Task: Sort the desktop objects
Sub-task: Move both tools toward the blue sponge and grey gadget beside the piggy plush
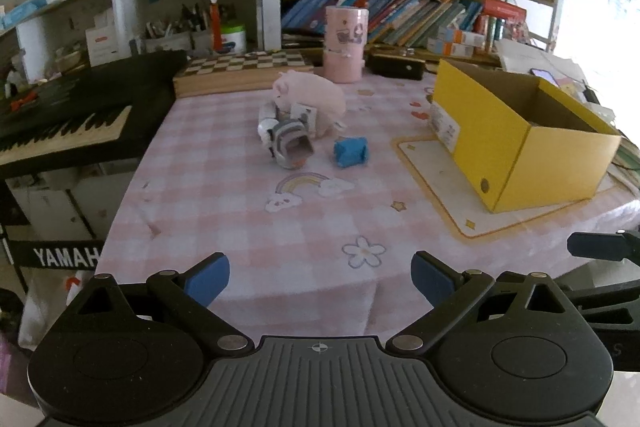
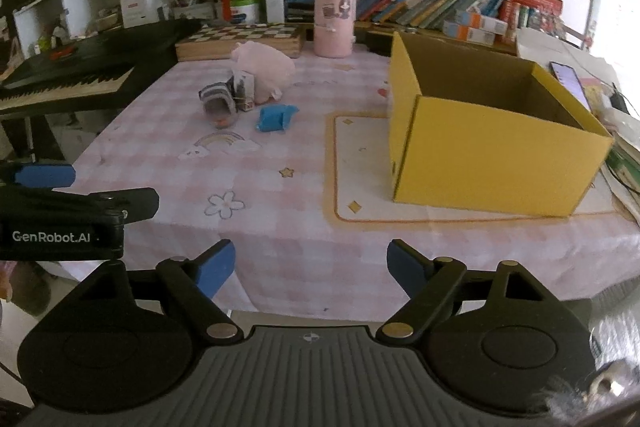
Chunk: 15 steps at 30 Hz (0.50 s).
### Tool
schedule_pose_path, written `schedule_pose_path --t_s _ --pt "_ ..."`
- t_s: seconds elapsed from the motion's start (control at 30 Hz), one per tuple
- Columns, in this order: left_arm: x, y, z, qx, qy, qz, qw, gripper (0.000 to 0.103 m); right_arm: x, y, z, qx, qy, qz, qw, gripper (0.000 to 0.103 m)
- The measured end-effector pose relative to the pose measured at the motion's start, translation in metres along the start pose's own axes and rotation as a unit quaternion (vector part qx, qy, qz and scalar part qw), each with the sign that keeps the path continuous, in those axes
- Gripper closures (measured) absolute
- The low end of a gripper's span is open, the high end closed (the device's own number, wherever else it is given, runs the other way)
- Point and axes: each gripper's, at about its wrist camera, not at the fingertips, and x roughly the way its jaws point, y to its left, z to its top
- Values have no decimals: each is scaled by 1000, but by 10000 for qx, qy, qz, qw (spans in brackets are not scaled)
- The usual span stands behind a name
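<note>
A pink plush pig [image 1: 310, 99] [image 2: 264, 69] lies mid-table with a small white card box [image 1: 303, 115] [image 2: 243, 89] leaning on it. A grey striped pouch-like item [image 1: 289, 143] [image 2: 218, 101] lies in front of it. A blue rolled item [image 1: 351, 151] [image 2: 274, 118] lies to their right. An open yellow cardboard box [image 1: 516, 143] [image 2: 492, 143] stands on the right, on a cream mat [image 1: 432, 167] [image 2: 360, 163]. My left gripper [image 1: 320, 279] and right gripper [image 2: 310, 267] are both open and empty at the near table edge.
A pink cylinder tin [image 1: 345, 45] [image 2: 334, 21] and a chessboard box [image 1: 244, 73] [image 2: 240, 41] stand at the back. A keyboard piano [image 1: 60, 119] [image 2: 80, 75] lies at the left. Bookshelves [image 1: 400, 11] line the back. A phone [image 2: 570, 83] lies far right.
</note>
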Motion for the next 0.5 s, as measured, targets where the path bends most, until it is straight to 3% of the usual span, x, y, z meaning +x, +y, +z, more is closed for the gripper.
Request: schedule_pose_path --t_s 0.5 --pt "22 24 22 -280 -12 383 9989 4 39 5 37 -221 36 266 9994 24"
